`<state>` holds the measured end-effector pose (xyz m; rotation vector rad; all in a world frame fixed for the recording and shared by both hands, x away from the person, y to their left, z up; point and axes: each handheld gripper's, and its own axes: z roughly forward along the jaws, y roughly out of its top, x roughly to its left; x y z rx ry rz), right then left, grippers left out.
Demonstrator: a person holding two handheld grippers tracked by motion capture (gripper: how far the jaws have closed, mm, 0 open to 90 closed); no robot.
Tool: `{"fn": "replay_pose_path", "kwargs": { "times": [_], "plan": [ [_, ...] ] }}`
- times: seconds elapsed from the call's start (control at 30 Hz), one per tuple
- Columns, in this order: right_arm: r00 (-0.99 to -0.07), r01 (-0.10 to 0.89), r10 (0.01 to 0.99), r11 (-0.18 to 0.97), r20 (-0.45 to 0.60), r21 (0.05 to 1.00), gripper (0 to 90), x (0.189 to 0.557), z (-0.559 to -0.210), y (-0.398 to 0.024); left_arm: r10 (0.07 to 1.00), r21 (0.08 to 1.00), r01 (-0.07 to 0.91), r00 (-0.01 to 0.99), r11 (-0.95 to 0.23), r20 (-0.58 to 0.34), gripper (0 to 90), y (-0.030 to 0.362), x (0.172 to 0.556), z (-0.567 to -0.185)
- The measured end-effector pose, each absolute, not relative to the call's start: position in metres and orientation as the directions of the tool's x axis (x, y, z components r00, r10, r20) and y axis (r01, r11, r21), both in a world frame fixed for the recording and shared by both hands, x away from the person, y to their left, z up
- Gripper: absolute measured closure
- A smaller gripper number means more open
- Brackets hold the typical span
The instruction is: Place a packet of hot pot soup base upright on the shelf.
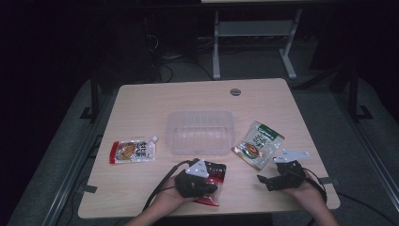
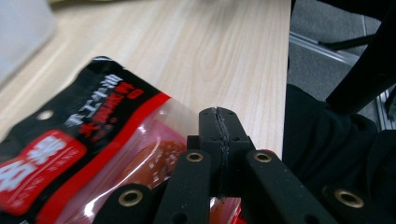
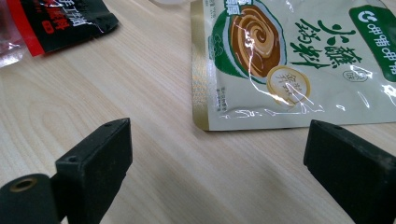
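High view overhead, facing forward-down; tool views close, low; all share table (image 1: 141,101).

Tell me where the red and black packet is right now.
In the high view, the red and black packet lies at the table's near edge, just before the clear tub, pinched in the left gripper.

You worked on a pale wood-grain table (image 1: 141,101) with a smooth, matt top. The red-and-black packet (image 2: 70,154) was glossy film, partly clear. The green-and-white pouch (image 3: 289,60) shone too, creased and reflective. At centre frame, the container (image 1: 200,133) looked like frosted translucent plastic.
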<state>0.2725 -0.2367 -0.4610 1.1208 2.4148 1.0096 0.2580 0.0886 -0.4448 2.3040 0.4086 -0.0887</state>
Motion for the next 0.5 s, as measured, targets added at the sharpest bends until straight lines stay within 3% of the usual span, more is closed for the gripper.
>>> {"fn": "replay_pose_path", "kwargs": {
  "times": [0.5],
  "plan": [
    [-0.650,0.552,0.759,0.447,0.029,0.704,7.5,0.273,-0.461,-0.238,0.242,0.648,0.298,0.954,-0.701,-0.177,89.6,0.085,0.250,-0.455]
  ]
}}
